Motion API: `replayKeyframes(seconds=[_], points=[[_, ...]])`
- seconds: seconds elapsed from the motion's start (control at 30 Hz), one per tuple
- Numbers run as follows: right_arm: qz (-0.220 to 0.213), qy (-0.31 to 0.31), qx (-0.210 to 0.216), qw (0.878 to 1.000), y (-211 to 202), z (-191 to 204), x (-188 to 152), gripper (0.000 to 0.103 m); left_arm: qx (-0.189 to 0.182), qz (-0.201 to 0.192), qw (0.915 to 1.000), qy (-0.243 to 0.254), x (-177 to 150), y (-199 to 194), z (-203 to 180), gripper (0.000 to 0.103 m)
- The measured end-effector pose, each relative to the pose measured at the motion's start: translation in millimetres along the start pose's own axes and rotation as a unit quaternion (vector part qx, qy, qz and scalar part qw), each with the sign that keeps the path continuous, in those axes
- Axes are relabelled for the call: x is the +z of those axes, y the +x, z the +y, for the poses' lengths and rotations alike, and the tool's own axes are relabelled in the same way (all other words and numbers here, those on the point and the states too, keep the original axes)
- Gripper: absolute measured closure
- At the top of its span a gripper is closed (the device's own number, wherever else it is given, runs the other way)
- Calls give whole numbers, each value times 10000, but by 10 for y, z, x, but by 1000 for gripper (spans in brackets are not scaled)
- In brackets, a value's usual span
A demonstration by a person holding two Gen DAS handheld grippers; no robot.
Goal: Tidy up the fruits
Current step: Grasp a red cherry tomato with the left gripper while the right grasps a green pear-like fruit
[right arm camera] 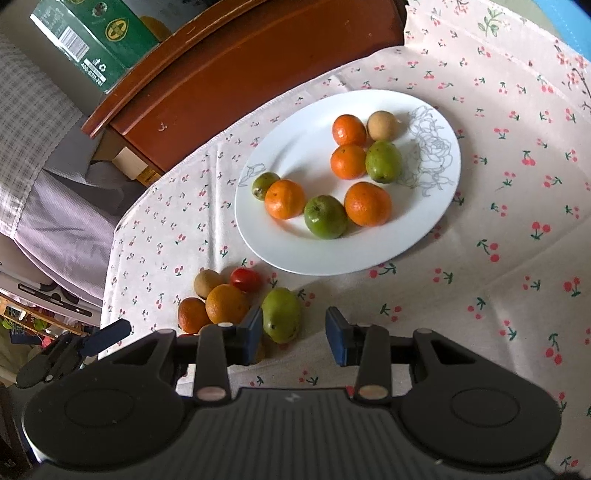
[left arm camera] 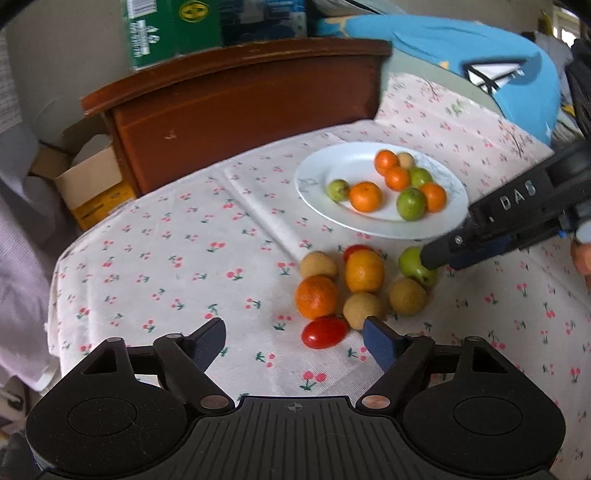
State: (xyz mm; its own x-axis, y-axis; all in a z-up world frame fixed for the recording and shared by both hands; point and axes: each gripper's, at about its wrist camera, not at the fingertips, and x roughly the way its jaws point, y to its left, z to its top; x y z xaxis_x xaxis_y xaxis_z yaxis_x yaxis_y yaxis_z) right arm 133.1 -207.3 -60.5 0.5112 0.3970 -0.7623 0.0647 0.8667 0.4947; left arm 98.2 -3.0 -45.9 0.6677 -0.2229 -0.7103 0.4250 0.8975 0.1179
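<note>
A white plate [left arm camera: 321, 173] [right arm camera: 295, 140] on the cherry-print cloth holds several oranges, green fruits and a tan one. Beside it lies a loose cluster: oranges [left arm camera: 316, 296] [right arm camera: 226, 303], tan fruits [left arm camera: 407, 296], a red tomato [left arm camera: 324, 332] [right arm camera: 245, 279] and a green fruit [left arm camera: 410, 260] [right arm camera: 281, 314]. My left gripper [left arm camera: 295, 334] is open, just short of the tomato. My right gripper [right arm camera: 293, 334] is open around the green fruit, which lies against its left finger [right arm camera: 253, 332]. The right gripper also shows in the left wrist view [left arm camera: 430, 260], its tip at that fruit.
A brown wooden headboard [left arm camera: 236, 110] [right arm camera: 229, 70] borders the cloth at the back, with green boxes [left arm camera: 166, 33] on top. A blue object [left arm camera: 480, 66] lies at the back right. The cloth's edge drops off on the left [left arm camera: 55, 295].
</note>
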Motion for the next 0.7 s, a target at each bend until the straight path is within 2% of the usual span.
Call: replayKeyframes(seconds=[0.07, 0.13, 0.2, 0.3, 0.43, 0.67, 0.7], points=[[18, -35, 16, 10000, 24, 14, -2, 64, -44, 41, 9999, 97, -3, 33, -23, 31], [24, -99, 21, 9999, 42, 41, -5, 64, -163, 101, 9997, 151, -7, 56, -40, 46], [19, -171, -13, 9999, 59, 66, -14, 64, -259, 168, 9993, 200, -10, 82, -54, 51], [6, -314, -23, 9995, 89, 109, -34, 64, -208, 260, 9992, 219, -11, 131, -58, 52], [-19, -459, -53, 9989, 125, 151, -49, 64, -334, 272, 9988, 231, 10, 148, -68, 61], [-72, -475, -80, 9988, 156, 156, -44, 64, -398, 293, 9985, 238, 34, 187, -81, 66], [-75, -491, -87, 9987, 159, 163, -43, 64, -410, 293, 9984, 239, 37, 188, -84, 70]])
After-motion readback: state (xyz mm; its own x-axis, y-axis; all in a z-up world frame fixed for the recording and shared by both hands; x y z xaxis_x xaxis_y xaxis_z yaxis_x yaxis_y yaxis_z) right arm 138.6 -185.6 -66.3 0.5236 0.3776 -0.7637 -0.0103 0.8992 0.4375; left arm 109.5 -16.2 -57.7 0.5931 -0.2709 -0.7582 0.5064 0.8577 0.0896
